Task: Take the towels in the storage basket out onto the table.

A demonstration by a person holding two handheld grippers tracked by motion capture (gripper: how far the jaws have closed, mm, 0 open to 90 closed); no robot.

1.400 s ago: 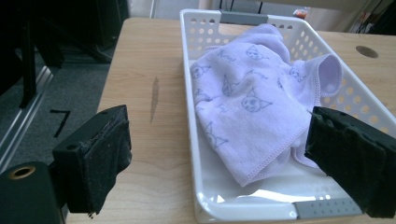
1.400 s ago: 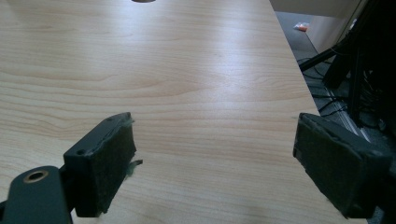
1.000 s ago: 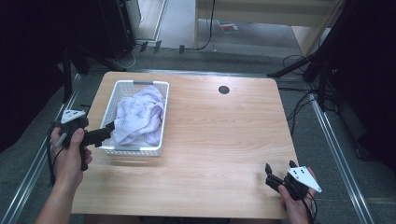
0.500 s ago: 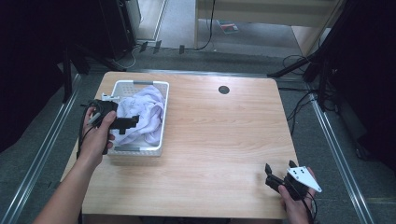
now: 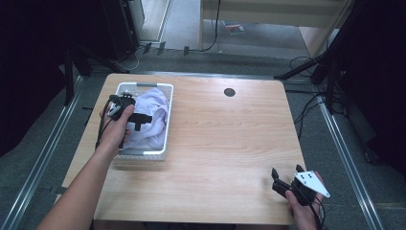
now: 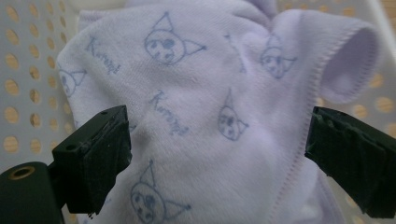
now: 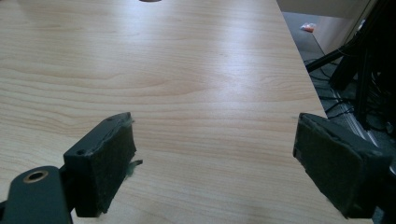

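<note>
Over basket [image 5: 165, 122]: left gripper [image 5: 143, 118] level, jaws wide, astride cloth [image 6: 210, 116], seemingly ungripped; right gripper [image 5: 286, 173] open, empty.

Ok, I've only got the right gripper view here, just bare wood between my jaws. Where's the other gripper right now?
Observer: The left gripper is over the white basket at the table's far left, with its jaws above the cloth.
Operator: What cloth is that?
Observer: A pale lilac towel printed with small cartoon faces and script, bunched up inside the basket.
Operator: Has it got hold of the towel?
Observer: No. In the left gripper view the jaws stand wide apart with the towel between them, pads not pressing on it.
Operator: And my side from above?
Observer: The right gripper sits open at the table's near right corner, nothing near it.
</note>
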